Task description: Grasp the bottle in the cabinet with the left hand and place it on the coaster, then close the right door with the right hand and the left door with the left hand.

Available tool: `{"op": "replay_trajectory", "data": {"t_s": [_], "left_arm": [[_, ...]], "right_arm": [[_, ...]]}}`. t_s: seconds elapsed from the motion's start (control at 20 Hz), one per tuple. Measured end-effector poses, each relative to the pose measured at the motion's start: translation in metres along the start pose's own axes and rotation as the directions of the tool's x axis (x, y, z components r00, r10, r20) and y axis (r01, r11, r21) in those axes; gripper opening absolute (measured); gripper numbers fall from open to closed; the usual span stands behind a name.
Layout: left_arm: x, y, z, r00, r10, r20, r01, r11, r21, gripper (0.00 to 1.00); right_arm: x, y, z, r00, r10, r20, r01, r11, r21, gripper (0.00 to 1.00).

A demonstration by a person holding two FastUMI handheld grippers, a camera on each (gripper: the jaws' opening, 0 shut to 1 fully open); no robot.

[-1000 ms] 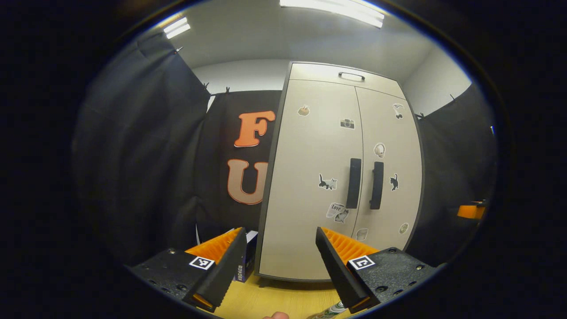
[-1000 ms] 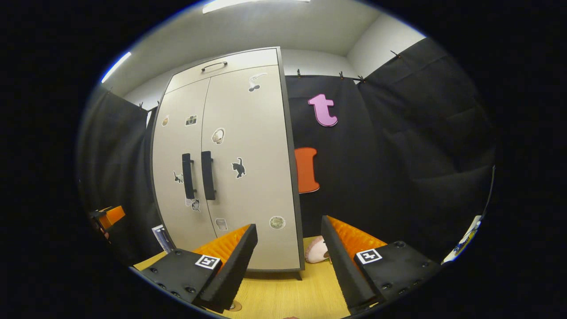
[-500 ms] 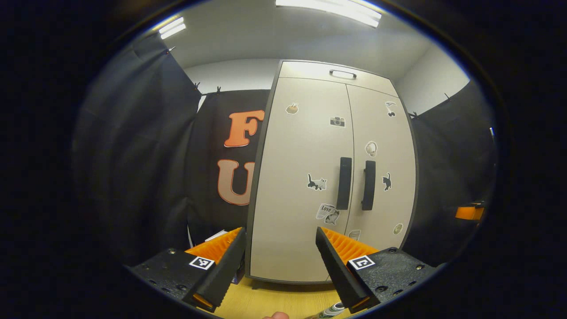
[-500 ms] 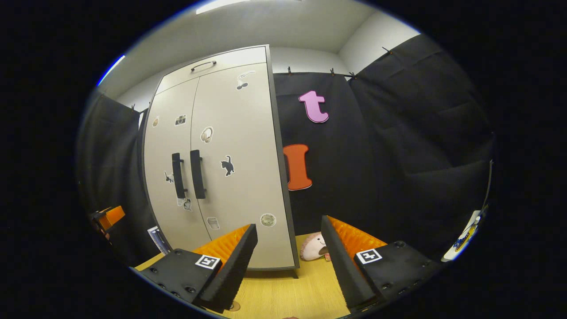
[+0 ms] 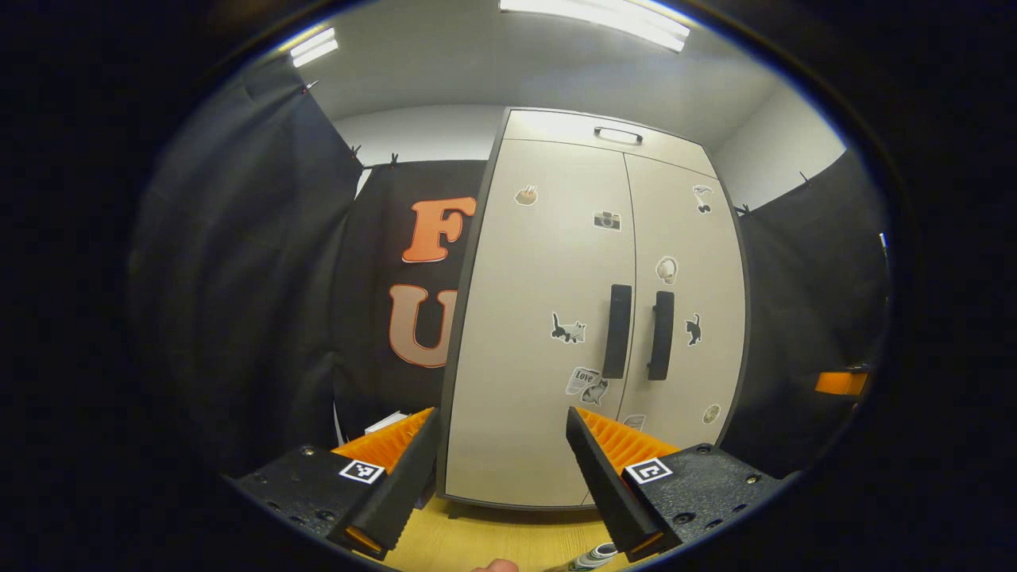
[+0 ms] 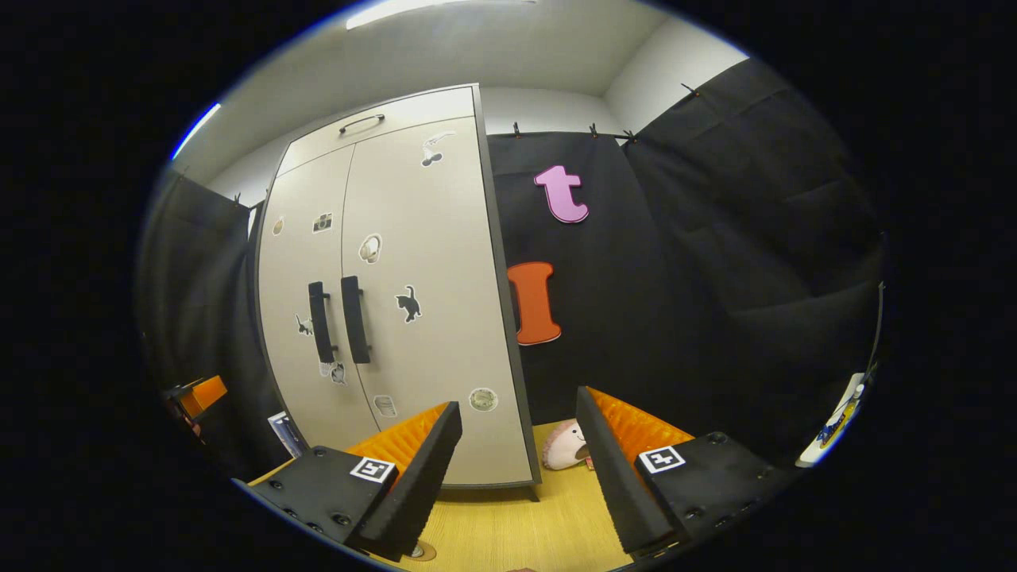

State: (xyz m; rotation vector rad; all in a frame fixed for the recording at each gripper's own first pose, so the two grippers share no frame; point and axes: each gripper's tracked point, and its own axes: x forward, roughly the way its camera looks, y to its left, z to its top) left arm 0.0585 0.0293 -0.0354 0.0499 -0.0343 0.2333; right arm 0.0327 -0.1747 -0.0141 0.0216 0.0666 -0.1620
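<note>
**Both doors shut, both grippers empty in front of the cabinet**

The cabinet [image 5: 588, 318] stands upright ahead of both grippers, its two doors closed flush, handles side by side at the seam. From the left gripper [image 5: 500, 485] the left door [image 5: 540, 318] lies straight ahead; from the right gripper [image 6: 516, 477] the right door [image 6: 421, 302] lies ahead and to the left. Both grippers have their fingers spread, holding nothing. The bottle [image 5: 592, 558] shows just below the left gripper's right finger, on the wooden table [image 6: 508, 524]. A round disc, possibly the coaster [image 6: 419, 549], lies under the right gripper's left finger. The task looks essentially complete.
</note>
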Motion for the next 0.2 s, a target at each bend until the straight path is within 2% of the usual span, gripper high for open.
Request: {"op": "replay_trajectory", "data": {"t_s": [0.2], "left_arm": [[-0.0022, 0.0022, 0.0019, 1.000, 0.003, 0.005, -0.003, 1.000, -0.006, 0.95]], "right_arm": [[-0.0004, 0.0013, -0.0006, 1.000, 0.003, -0.004, -0.003, 1.000, 0.008, 0.96]]}}
